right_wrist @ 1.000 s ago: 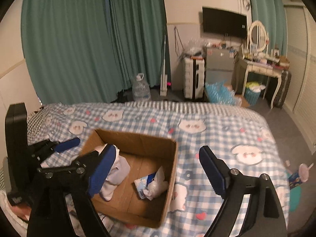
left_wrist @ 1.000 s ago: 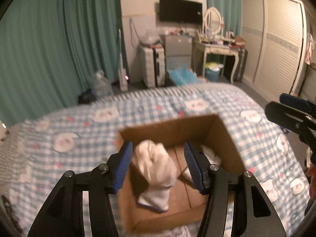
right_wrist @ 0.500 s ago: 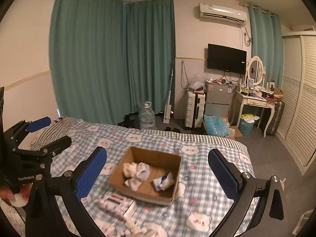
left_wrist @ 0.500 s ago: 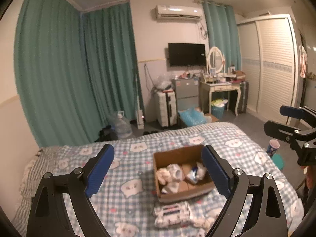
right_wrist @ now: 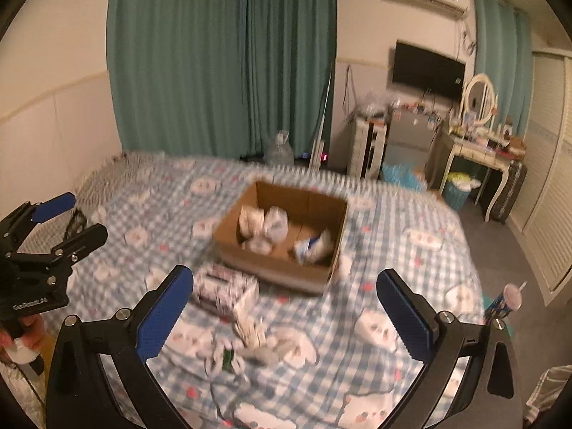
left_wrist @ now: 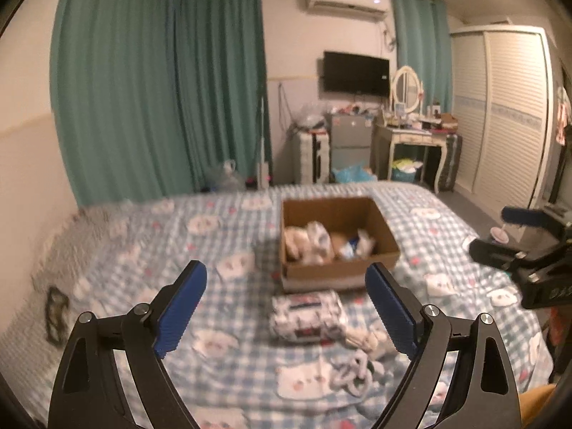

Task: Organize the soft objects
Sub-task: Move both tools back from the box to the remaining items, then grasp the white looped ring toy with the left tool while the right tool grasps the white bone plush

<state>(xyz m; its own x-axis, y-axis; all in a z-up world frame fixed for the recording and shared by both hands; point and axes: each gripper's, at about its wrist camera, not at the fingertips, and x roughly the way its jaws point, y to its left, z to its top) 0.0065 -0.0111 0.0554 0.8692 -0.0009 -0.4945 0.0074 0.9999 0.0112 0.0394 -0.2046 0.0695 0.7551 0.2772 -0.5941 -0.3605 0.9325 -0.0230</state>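
Both grippers, left gripper (left_wrist: 286, 307) and right gripper (right_wrist: 286, 307), pulled back from cardboard box (left_wrist: 336, 239); jaws just opened wide, empty. Socks now in box. Tissue pack (left_wrist: 307, 316) and loose socks (left_wrist: 361, 339) remain on bed (left_wrist: 178, 250).

One box (left_wrist: 336, 271), two tools (left_wrist: 286, 307) (right_wrist: 286, 312).
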